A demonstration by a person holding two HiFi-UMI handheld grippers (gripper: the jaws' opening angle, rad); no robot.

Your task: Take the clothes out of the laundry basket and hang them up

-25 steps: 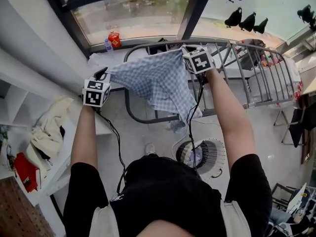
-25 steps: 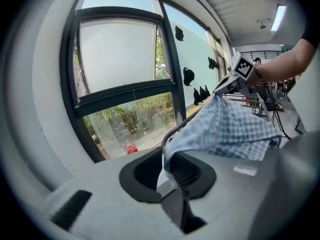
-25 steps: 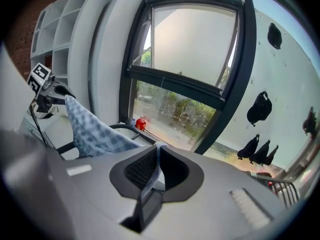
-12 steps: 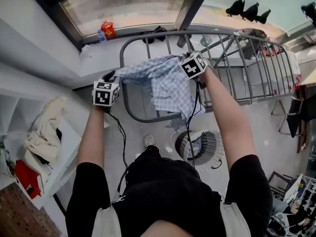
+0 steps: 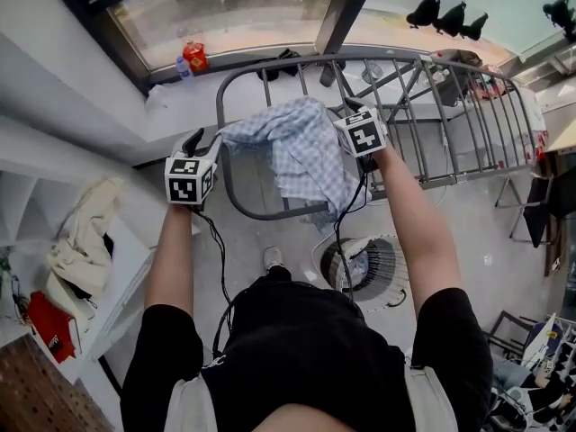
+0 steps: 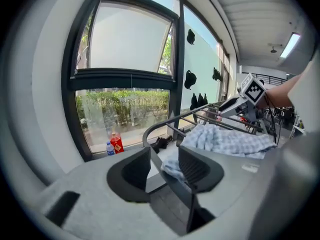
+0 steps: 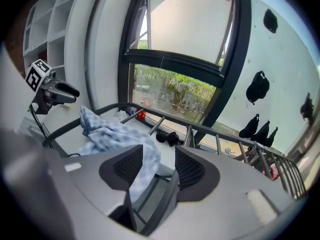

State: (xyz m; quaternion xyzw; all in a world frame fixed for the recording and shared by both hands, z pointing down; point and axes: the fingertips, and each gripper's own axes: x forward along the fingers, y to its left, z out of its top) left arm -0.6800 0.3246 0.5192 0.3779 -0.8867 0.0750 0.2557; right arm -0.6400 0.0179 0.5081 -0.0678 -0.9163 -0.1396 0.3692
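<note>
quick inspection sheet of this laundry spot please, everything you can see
surface: grey metal drying rack standing on a pale floor
job's things: blue-and-white checked cloth draped over the rack's end; white slatted laundry basket below
clutter: red bottle and small clear bottle on the sill
grippers: left tool and right tool open, jaws just opened; cloth edge and rail between each pair, not pinched
cables: black cable hanging from each tool
surroundings: dark-framed window; white shelving with a cream garment
</note>
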